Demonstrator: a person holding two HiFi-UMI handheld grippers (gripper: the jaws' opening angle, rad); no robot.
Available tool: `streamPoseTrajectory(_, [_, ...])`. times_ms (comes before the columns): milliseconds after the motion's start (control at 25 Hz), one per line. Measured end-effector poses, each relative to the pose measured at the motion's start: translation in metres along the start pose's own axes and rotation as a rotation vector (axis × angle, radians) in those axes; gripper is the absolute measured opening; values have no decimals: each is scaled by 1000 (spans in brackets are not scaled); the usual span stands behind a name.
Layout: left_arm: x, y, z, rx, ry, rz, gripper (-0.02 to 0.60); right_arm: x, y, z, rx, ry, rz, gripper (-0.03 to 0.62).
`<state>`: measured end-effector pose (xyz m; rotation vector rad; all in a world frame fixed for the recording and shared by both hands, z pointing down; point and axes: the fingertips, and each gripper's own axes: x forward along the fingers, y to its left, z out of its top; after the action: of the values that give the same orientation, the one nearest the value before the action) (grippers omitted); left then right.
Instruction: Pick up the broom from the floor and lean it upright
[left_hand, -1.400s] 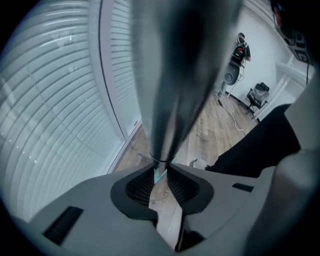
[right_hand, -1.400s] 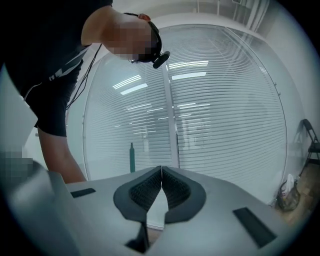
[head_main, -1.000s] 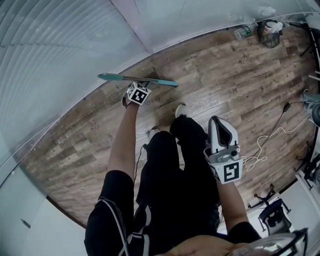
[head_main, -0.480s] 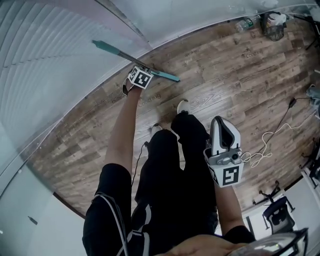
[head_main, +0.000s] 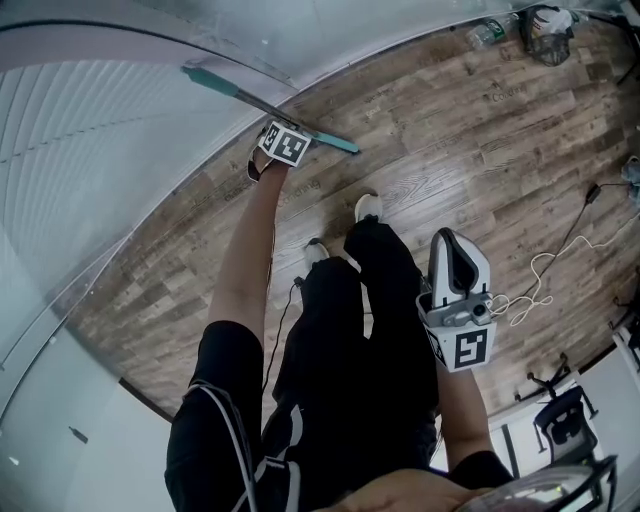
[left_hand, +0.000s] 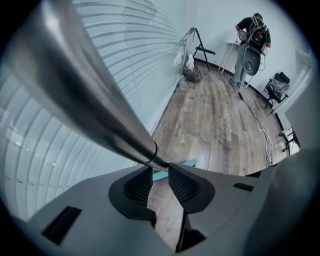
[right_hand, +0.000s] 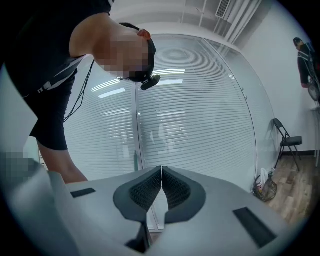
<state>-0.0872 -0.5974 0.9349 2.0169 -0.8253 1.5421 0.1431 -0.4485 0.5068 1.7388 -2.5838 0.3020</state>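
The broom (head_main: 232, 89) has a grey metal handle and teal ends. It slants against the blind-covered glass wall (head_main: 120, 150), its lower teal end (head_main: 338, 144) close to the floor. My left gripper (head_main: 283, 142) points steeply down over the handle. In the left gripper view the handle (left_hand: 90, 95) runs from the upper left into the left gripper (left_hand: 159, 167). Its jaws are opening; the handle's thin part sits between the pads, and a teal piece (left_hand: 176, 169) shows beyond. My right gripper (head_main: 448, 240) hangs beside my legs. It is shut and empty (right_hand: 161, 172), facing the blinds.
A white cable (head_main: 535, 275) lies on the wooden floor at the right. A bottle (head_main: 490, 33) and a basket (head_main: 547, 20) stand in the far corner. A black chair (head_main: 560, 420) is at the lower right. Another person (left_hand: 252, 37) and a folding chair (left_hand: 201, 47) are at the room's far end.
The broom's far end has swung up from near the floor onto the blinds. My left gripper has moved with it toward the wall. The right gripper has drifted slightly down and right.
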Motion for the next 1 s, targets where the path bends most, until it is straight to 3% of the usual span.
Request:
streamPoseTrajectory(240, [-14,7,8,-177,-97,-13,116,-12,-10,7,10,-4,-2,18])
streamPoseTrajectory(400, [-30,7,11,-124,-146,23,147,-22,-13,6,23,-4,-6,18])
streamPoseTrajectory(640, [-56,-5,7,-104,-157,-19,173,-28,3,8,52,3,-7,18])
streamPoseTrajectory(840, [-114,-33,-10,-200,-159,-48,186,-31,22,35,90,-4,38,18])
streamPoseTrajectory(1000, [-181,-67,-28,-276,-217,-80,186,-43,44,72,43,25,64,18])
